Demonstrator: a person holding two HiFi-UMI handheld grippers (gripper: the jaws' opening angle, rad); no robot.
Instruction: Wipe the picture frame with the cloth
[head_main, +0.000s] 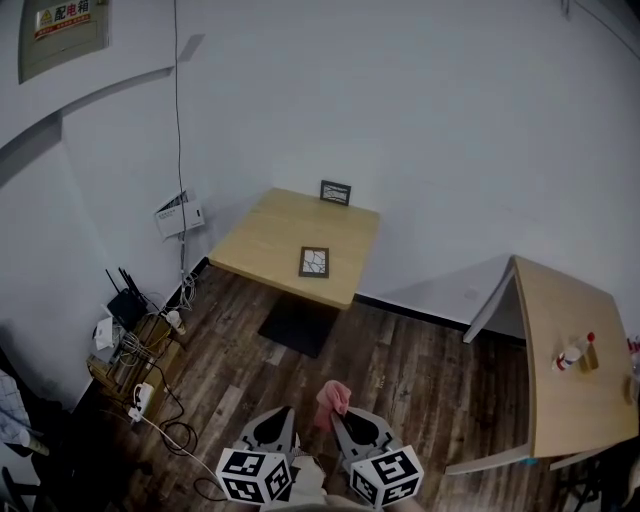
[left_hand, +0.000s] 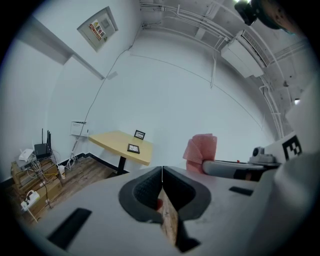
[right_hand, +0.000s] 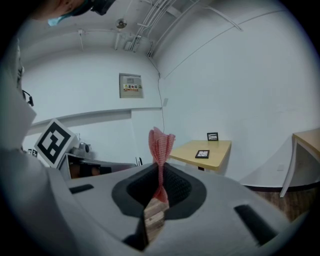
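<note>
A picture frame (head_main: 313, 262) lies flat on the wooden table (head_main: 270, 235); a second frame (head_main: 335, 192) stands at its far edge, seemingly upright. The pink cloth (right_hand: 161, 142) is clamped in the right gripper (right_hand: 159, 166), well apart from the table. The left gripper (left_hand: 162, 169) is closed on nothing.

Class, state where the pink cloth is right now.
The pink cloth is clamped in the right gripper, low centre in the head view, well short of the table.
</note>
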